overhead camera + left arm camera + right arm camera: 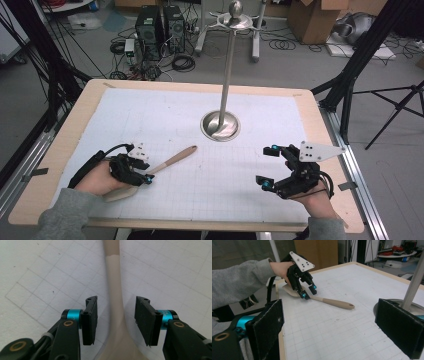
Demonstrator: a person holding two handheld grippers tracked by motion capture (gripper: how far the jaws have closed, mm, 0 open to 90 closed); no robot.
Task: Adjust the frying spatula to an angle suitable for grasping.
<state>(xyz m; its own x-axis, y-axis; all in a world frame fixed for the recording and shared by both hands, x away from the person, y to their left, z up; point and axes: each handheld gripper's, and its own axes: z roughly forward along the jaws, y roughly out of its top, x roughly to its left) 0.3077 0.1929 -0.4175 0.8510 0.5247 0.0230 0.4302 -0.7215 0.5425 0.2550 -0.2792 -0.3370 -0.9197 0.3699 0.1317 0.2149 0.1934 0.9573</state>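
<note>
Two tongs over gridded surface (250, 180). Left tongs (116, 320) open, jaws straddling neck of beige spatula (160, 167), not yet closed; spatula lies flat on mat. Right tongs (267, 167) wide open, empty, idle near steel hanger stand (220, 125). Grasp pending; lift and whatever follows not started.

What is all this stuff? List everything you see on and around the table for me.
spatula: 1, beige, lying on the mat near the left side
metal stand: 1, silver pole on a round base, middle of the table toward the back
mat: 1, white with a grid, covering the table
table: 1, light wood rim
computer towers: 2, black, on the floor behind
cardboard box: 1, brown, floor at back right
left claw: 1, black, open astride the spatula's neck
right claw: 1, black, open above the mat at right
sleeves: 2, grey
</note>
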